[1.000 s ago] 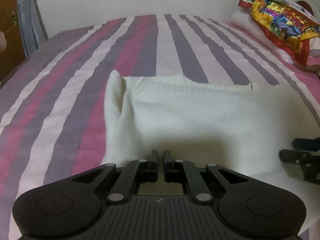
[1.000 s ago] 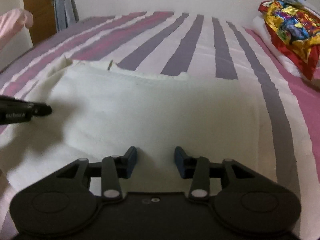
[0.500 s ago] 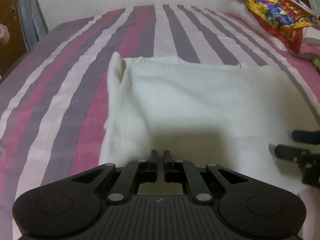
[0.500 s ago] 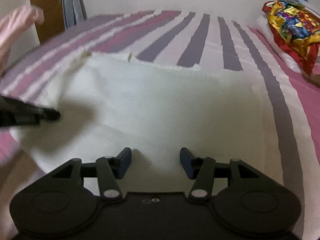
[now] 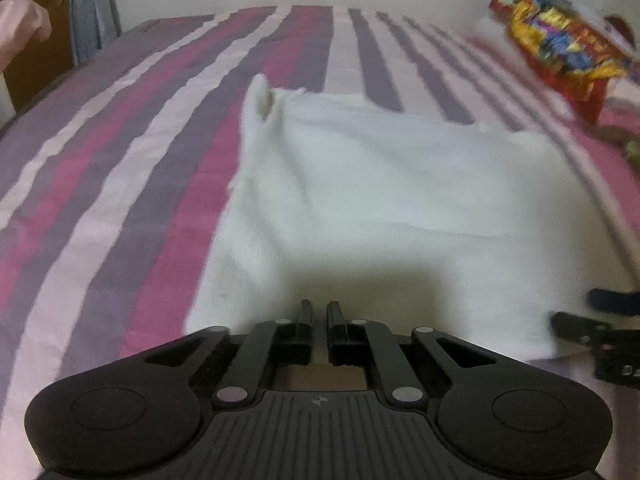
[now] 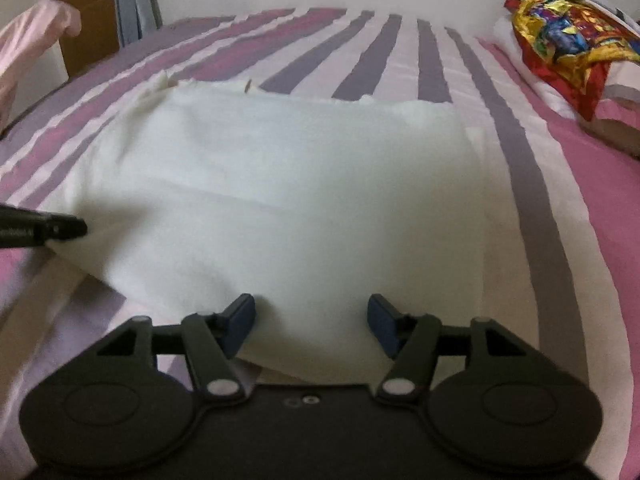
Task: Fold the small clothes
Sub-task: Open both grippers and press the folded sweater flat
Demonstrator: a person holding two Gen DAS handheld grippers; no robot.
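The white garment [image 5: 400, 208] lies folded on the striped bedspread [image 5: 120, 184] straight ahead of my fingers, its near hem right at both pairs of tips. Only my left camera shows the loose cuff-like end standing up at the far left corner; only my right camera [image 6: 280, 184] shows a soft crease crossing the cloth and the near left corner lifted where my left gripper [image 6: 78, 228] pinches it. The cloth is cream, fine-knit, a rough rectangle whose long side runs across my view. My left gripper [image 5: 319, 312] is closed on that hem. My right gripper [image 6: 312, 316] is opening, cloth between its jaws but unpressed. A bright foil bag [image 6: 560, 40] lies far right.
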